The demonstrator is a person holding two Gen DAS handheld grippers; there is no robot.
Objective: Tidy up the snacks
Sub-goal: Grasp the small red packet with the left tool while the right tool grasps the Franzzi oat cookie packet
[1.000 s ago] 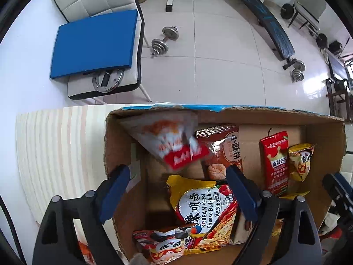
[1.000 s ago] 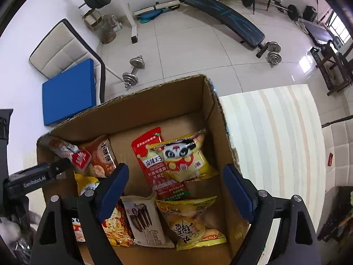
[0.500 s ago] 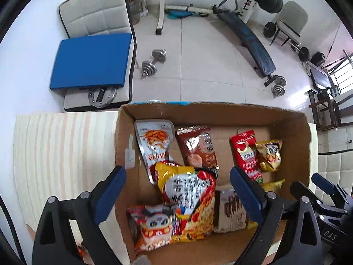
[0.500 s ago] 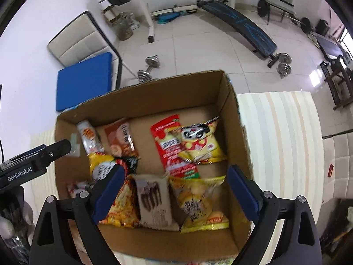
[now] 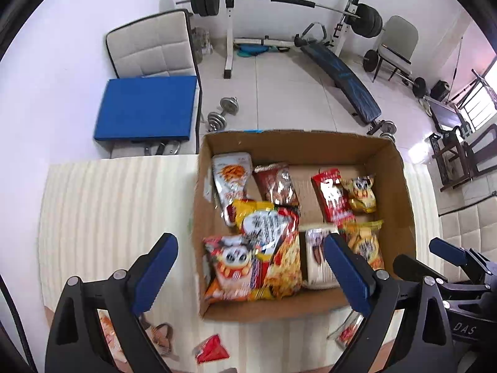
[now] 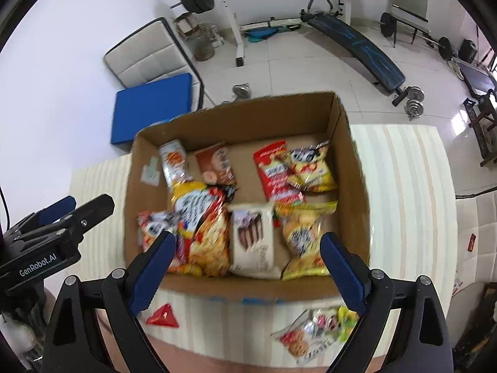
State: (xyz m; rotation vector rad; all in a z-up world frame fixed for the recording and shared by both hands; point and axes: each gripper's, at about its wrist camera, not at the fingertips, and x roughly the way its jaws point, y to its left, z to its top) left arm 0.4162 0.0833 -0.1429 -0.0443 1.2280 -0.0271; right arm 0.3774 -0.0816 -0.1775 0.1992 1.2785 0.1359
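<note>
Both your left hand-held gripper [image 5: 248,267] and right hand-held gripper [image 6: 245,264] hang released and empty above the open brown cardboard box [image 6: 354,168] holding about 9 snack packets, while roughly 4 packets, including a red triangular sachet [image 6: 163,316], wait on the near striped table [image 5: 108,205].

A cardboard box [image 5: 400,186] stands on the worktop [image 5: 118,205], packed with snack packets [image 5: 267,242] lying flat in two rows. Before the box, loose packets [image 6: 313,329] lie on the worktop. Behind the worktop a chair [image 5: 152,49] stands at left, a weight bench [image 5: 341,71] farther right.
</note>
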